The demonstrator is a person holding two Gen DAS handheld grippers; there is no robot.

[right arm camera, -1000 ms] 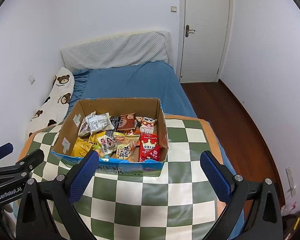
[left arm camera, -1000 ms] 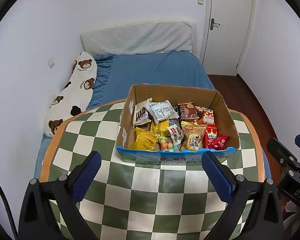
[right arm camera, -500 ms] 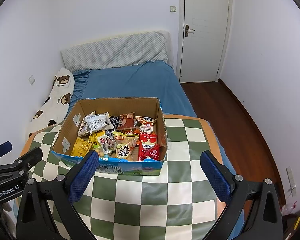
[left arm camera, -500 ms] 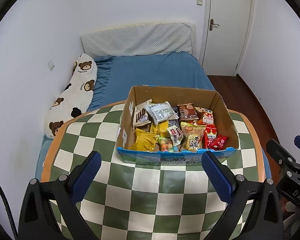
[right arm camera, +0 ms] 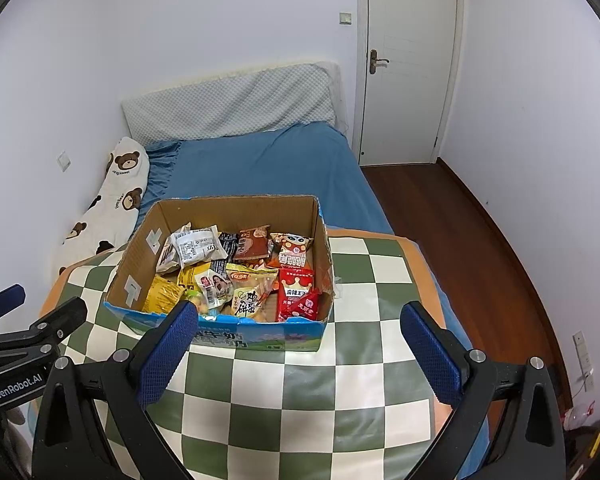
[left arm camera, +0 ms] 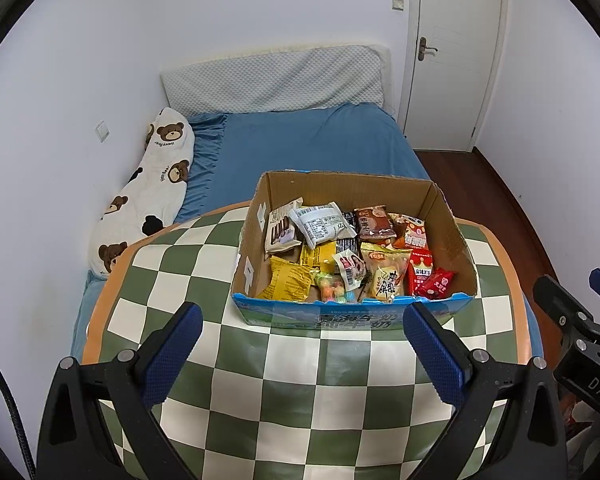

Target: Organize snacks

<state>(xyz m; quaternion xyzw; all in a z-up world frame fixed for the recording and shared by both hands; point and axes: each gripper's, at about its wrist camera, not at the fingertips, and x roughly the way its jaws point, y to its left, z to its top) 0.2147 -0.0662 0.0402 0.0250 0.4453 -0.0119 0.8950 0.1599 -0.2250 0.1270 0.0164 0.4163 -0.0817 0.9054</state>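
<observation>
A cardboard box [left arm camera: 352, 186] with a blue front wall stands on the green and white checked table [left arm camera: 300, 392]. It holds several snack packets: white ones at the back left, a yellow one [left arm camera: 286, 284] at the front left, red ones [left arm camera: 420, 276] at the front right. My left gripper [left arm camera: 302, 334] hangs open before the box, empty. In the right wrist view the same box [right arm camera: 236, 204] sits ahead and to the left, and my right gripper [right arm camera: 298, 334] is open and empty too, its left finger crossing the box's front.
Behind the table lies a bed with a blue sheet [left arm camera: 308, 140], a grey pillow [left arm camera: 276, 80] and a bear-print pillow [left arm camera: 148, 192]. A white door [right arm camera: 408, 60] and a dark wood floor [right arm camera: 480, 232] are at the right. The other gripper [left arm camera: 580, 332] shows at each view's edge.
Both views have shifted slightly; the box sits a little lower and nearer in the right wrist view. Both grippers stay open.
</observation>
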